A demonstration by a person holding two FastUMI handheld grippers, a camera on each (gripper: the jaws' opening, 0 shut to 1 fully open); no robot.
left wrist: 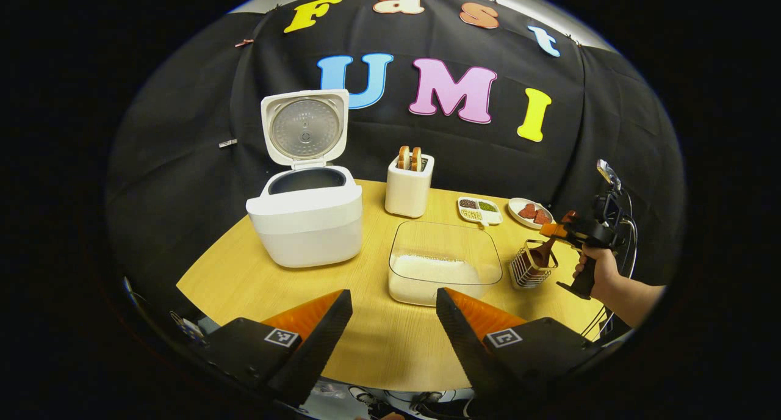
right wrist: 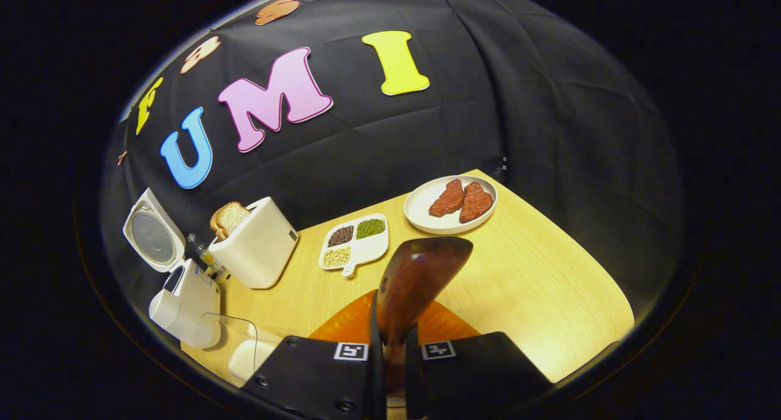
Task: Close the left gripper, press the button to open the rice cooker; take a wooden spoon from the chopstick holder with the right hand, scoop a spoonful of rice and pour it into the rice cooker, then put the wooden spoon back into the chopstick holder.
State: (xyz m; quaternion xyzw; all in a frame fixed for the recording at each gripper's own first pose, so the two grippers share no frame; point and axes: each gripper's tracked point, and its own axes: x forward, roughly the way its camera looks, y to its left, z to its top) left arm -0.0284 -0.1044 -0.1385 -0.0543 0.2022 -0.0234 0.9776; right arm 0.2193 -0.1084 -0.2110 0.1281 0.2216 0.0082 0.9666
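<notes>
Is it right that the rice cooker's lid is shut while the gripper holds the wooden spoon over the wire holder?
Not quite. The rice cooker has its lid up, wide open, as the left gripper view shows. The rest holds: the right gripper is shut on the wooden spoon, and in the left gripper view the spoon sits at the wire chopstick holder.

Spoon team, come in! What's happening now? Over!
Left gripper open, idle. Right gripper shut on wooden spoon, above chopstick holder. Rice cooker lid open. Path clear.
</notes>
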